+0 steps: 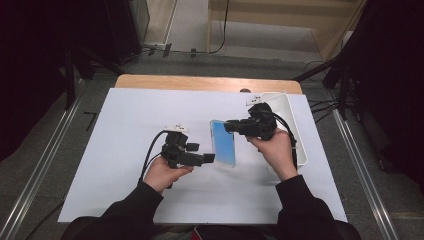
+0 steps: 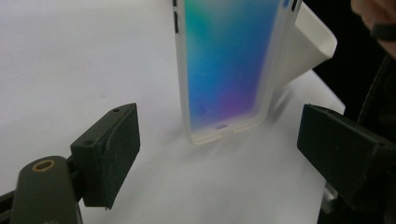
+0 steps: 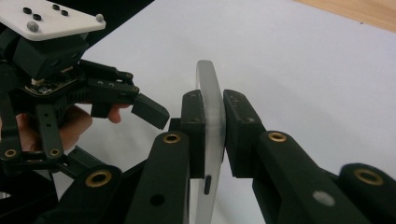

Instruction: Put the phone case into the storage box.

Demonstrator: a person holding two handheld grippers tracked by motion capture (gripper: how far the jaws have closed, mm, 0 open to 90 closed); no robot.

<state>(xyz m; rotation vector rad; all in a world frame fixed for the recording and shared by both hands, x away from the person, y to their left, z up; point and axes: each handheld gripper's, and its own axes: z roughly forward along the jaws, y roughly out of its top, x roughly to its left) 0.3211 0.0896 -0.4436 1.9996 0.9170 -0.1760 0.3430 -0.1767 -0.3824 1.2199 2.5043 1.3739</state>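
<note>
No brand or writing can be read on the phone case, a thin, rounded-corner shell of frosted translucent plastic whose flat back glows in a blue-to-violet gradient. It stands nearly upright just above the white counter, pinched at its edge between the matte black pads of the right tongs, with a smooth white plastic tray just behind. The left tongs are spread wide, the case's lower end between them and untouched.

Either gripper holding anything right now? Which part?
The right gripper is shut on the phone case, clamping its top edge, front and back. The left gripper is open near the case's bottom end, holding nothing.
</note>
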